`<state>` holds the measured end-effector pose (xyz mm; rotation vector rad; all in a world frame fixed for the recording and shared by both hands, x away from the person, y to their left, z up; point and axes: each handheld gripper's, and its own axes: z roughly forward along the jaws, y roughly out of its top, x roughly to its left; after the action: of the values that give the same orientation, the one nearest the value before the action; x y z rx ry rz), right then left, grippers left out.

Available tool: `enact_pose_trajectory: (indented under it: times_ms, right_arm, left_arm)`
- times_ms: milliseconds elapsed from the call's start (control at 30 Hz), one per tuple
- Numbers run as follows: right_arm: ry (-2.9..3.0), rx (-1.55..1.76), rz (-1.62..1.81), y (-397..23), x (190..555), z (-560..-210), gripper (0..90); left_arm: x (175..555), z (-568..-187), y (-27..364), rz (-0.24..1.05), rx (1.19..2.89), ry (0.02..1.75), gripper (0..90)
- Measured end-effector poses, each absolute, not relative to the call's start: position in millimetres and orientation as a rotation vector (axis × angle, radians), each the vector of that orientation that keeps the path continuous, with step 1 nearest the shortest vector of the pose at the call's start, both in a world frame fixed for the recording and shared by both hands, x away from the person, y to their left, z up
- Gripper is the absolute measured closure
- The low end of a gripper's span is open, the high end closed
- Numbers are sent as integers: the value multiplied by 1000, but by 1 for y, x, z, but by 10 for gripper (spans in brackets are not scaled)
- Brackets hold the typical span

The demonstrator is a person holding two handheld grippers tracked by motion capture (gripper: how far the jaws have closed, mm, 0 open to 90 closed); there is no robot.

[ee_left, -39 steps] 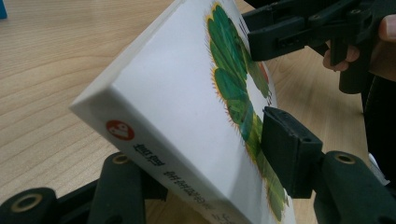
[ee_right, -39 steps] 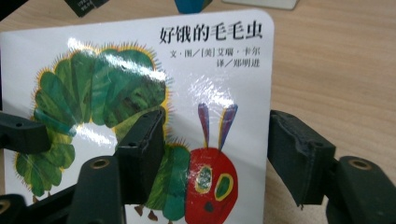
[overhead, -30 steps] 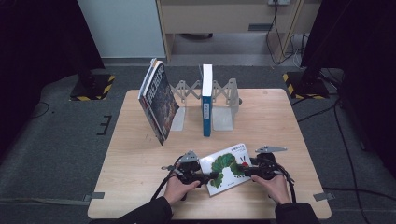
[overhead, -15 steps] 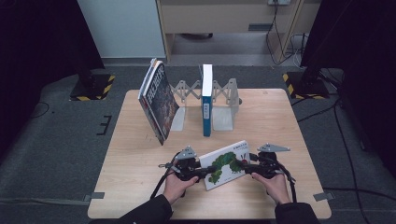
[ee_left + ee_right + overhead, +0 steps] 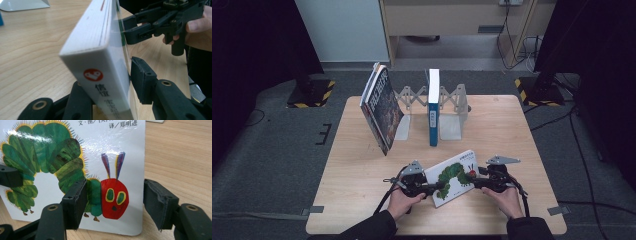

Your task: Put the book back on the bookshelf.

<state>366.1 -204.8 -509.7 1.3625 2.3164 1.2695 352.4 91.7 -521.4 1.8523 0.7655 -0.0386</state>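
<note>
1. The caterpillar book (image 5: 453, 176) sits near the table's (image 5: 362, 200) front edge, between both grippers.
2. The left gripper (image 5: 110, 92) clamps its spine end.
3. The right gripper (image 5: 115, 202), its jaws just closing, straddles the cover's corner, not yet pressing.

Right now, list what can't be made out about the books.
- Caterpillar book title: right gripper view, cut off by the top edge.
- Blue book spine lettering: high view, too small.
- Leaning book cover print: high view, blurred.
</note>
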Motion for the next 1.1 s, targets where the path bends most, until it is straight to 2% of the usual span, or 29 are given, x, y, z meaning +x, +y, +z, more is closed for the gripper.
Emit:
enact_pose_trajectory:
  times_ms: [100, 267, 567, 1100]
  right_arm:
    - [2321, 1355, 1277, -204, 366, -510, 370]
    - [2327, 1359, 1300, -205, 366, -509, 364]
    - [2314, 1346, 1347, -204, 365, -505, 316]
    - [2183, 1386, 1254, -220, 366, -502, 216]
  left_arm:
    - [351, -524, 88, -63, 1873, 758, 625]
    - [350, -520, 88, -98, 1884, 775, 669]
    - [350, -508, 91, -92, 1907, 793, 738]
    - [353, -486, 101, -68, 1885, 847, 744]
